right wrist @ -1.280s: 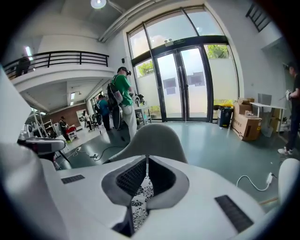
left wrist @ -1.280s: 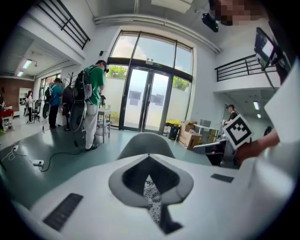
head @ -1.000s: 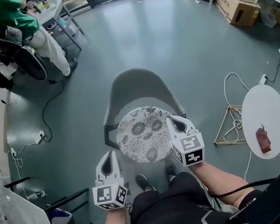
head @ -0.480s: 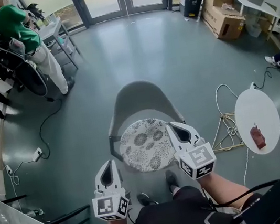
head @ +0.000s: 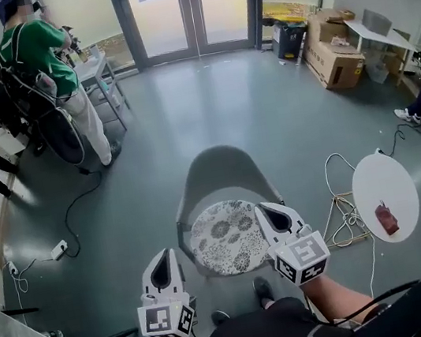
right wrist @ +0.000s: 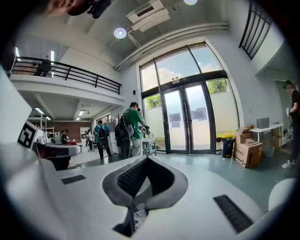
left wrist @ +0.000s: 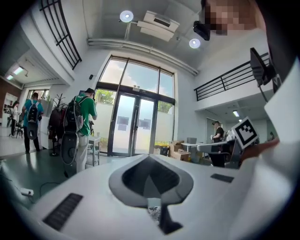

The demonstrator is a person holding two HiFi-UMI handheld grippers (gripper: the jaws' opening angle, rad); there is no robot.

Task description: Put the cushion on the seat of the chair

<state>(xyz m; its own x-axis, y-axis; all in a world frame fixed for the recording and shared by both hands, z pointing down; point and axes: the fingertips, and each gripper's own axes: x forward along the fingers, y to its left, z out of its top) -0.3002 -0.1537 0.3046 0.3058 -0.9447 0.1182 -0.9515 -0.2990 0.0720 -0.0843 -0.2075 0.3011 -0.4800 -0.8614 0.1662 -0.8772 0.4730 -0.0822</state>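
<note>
The round cushion [head: 224, 237], white with a dark floral print, lies flat on the seat of the grey chair [head: 221, 171] in the head view. Both grippers are held up in front of the chair, nearer to me than the cushion and apart from it. My left gripper [head: 161, 253] is at the seat's left front, jaws shut and empty. My right gripper [head: 264, 209] hovers over the cushion's right edge, also shut with nothing in it. In the gripper views the left gripper [left wrist: 149, 157] and the right gripper [right wrist: 146, 158] point about level toward the glass doors. A sliver of the cushion [right wrist: 138, 216] shows below the jaws.
A small round white table [head: 385, 194] with a red-brown object [head: 385, 218] stands to the right, with cables and a wire frame [head: 343, 205] beside it. A person in green [head: 35, 53] stands at the far left by a table. Cardboard boxes [head: 333, 55] sit at the far right.
Both grippers have risen and drawn back from the cushion, which stays on the seat. The head view has tilted up, so the chair looks smaller and farther.
</note>
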